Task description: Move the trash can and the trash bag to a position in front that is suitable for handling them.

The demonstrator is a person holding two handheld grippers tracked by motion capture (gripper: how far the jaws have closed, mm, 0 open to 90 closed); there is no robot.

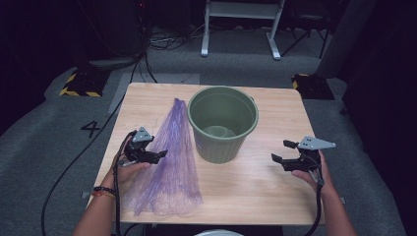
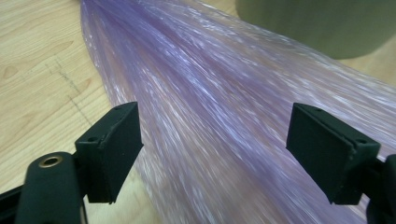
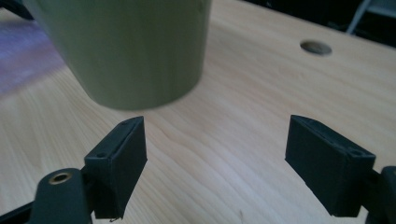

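A green plastic bucket (image 1: 223, 123) stands upright and empty in the middle of the wooden table (image 1: 265, 187). To its left a thin purple plastic bag (image 1: 169, 162) lies flat, narrow at the far end and fanned wide toward the near edge. My left gripper (image 1: 160, 156) hovers over the bag's left side, open, jaws pointing at the bucket. In the left gripper view the bag (image 2: 210, 93) runs beneath the open gripper (image 2: 215, 154), apart from its pads. My right gripper (image 1: 279, 150) is open to the right of the bucket; its own view has the bucket (image 3: 126, 46) ahead of the empty gripper (image 3: 215, 158).
The tabletop has a round hole (image 3: 316, 47) near the bucket's far side. Black cables trail from both grippers off the near edge. Behind the table are a white metal frame (image 1: 241, 24), floor cables and yellow-black striped blocks (image 1: 81, 86). Bare wood lies right of the bucket.
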